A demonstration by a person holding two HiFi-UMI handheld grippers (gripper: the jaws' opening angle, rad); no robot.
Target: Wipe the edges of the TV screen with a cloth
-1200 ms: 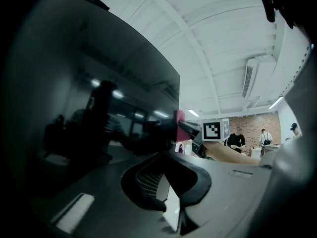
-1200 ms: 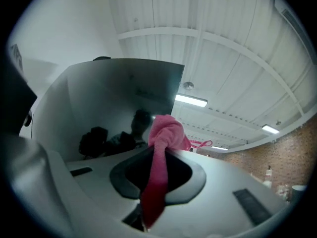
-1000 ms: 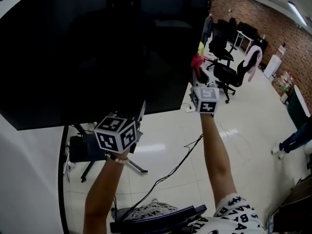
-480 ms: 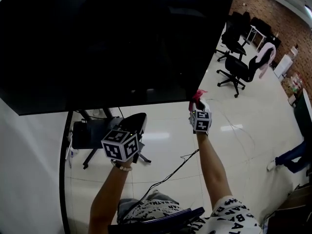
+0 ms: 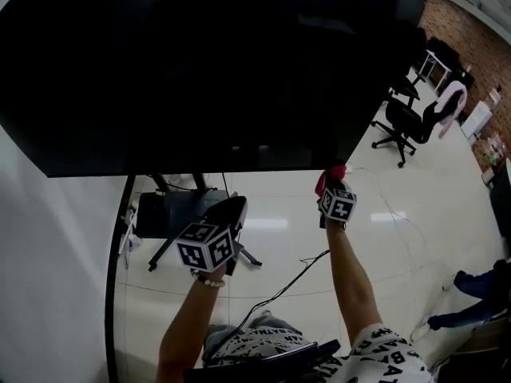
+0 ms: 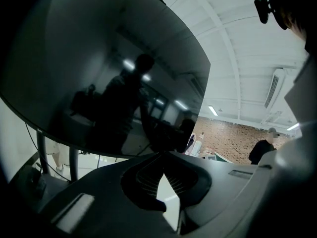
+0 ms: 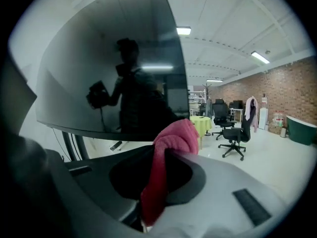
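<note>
The big black TV screen (image 5: 200, 70) fills the upper part of the head view. A pink-red cloth (image 5: 330, 179) is pressed at its lower right corner, and my right gripper (image 5: 334, 185) is shut on it. In the right gripper view the cloth (image 7: 171, 138) bunches out between the jaws, right under the screen's (image 7: 109, 73) bottom edge. My left gripper (image 5: 230, 211) hovers below the bottom edge, left of centre, not touching the screen. Its jaws (image 6: 161, 152) meet at the tips with nothing between them, pointing up at the dark screen (image 6: 99, 73).
The TV stand's legs and base (image 5: 172, 214) are below the screen, with a black cable (image 5: 279, 290) trailing over the white floor. Office chairs (image 5: 407, 118) stand at the right before a brick wall. A person's legs (image 5: 479, 294) show at far right. A white wall runs along the left.
My right gripper has carried the cloth down the screen's right edge to the lower right corner. The left gripper has stayed shut, below the bottom edge.
</note>
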